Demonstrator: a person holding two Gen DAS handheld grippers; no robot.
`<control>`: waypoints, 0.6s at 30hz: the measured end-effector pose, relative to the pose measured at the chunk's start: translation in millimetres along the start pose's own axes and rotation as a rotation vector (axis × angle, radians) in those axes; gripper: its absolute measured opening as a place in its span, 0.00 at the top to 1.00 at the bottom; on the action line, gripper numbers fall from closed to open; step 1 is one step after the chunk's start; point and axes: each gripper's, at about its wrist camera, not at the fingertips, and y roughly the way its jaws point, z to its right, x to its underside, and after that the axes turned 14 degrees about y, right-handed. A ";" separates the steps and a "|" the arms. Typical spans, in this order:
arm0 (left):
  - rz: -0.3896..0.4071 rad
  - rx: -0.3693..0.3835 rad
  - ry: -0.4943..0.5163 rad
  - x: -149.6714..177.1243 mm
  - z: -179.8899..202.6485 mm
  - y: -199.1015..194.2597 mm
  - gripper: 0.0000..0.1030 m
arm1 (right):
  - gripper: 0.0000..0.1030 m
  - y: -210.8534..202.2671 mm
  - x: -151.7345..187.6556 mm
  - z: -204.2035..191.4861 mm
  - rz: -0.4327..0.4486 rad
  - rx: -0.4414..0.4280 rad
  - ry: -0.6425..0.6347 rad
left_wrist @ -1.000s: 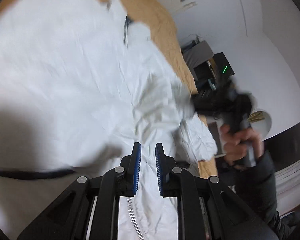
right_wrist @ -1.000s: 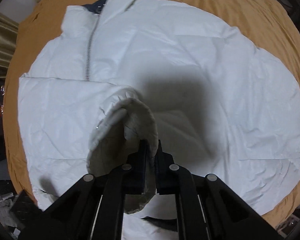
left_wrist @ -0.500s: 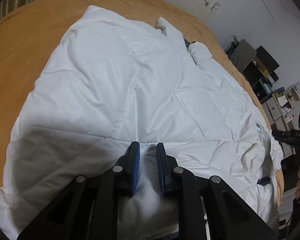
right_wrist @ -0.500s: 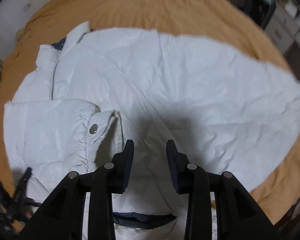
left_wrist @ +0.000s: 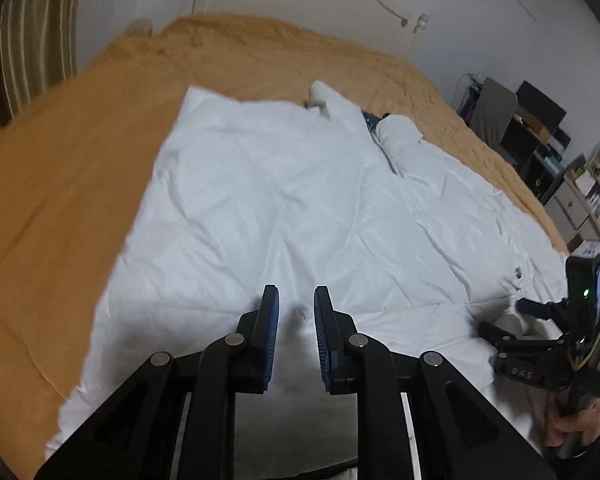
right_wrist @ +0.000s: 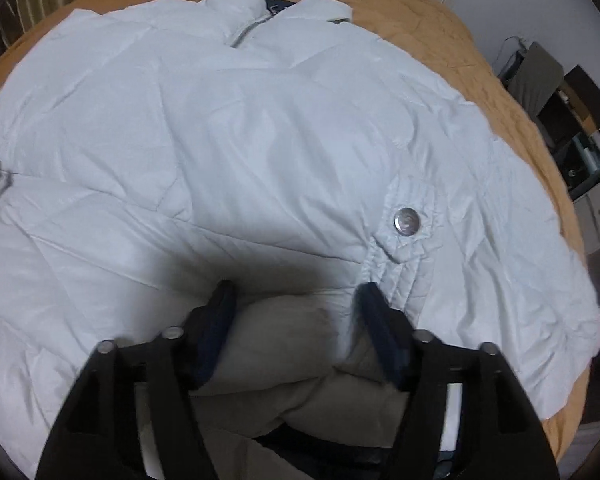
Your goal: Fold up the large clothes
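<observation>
Right wrist view: right gripper [right_wrist: 296, 312] jaws opening over white puffer jacket [right_wrist: 260, 140], left gripper [left_wrist: 296, 320] opening, empty; folded sleeve may spring back

White wall [left_wrist: 480, 20], striped curtain [left_wrist: 32, 40], cluttered shelves [left_wrist: 540, 140]

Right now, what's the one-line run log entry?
phase: folding white jacket on orange bedspread | left gripper: opening, empty | right gripper: opening, fabric fold between jaws, not pinched

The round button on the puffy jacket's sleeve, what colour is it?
Shiny silver. The round snap button on the white puffy jacket shows best in the right wrist view.
</observation>
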 end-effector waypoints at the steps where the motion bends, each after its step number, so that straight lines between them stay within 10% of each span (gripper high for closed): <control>1: -0.055 -0.020 0.047 -0.3 5.2 12.0 0.48 | 0.23 2.3 -3.7 2.6 -0.005 -0.014 0.024; 2: -0.140 -0.018 0.081 4.3 8.5 32.2 0.22 | 0.23 2.4 -7.1 10.7 -0.015 -0.054 0.059; 9: -0.132 -0.071 0.150 12.3 17.3 46.7 0.21 | 0.18 -45.1 -22.7 165.2 0.032 -0.307 0.499; 18: -0.122 -0.073 0.146 14.9 16.0 44.2 0.20 | 0.03 -27.9 97.1 401.6 0.000 -0.282 1.189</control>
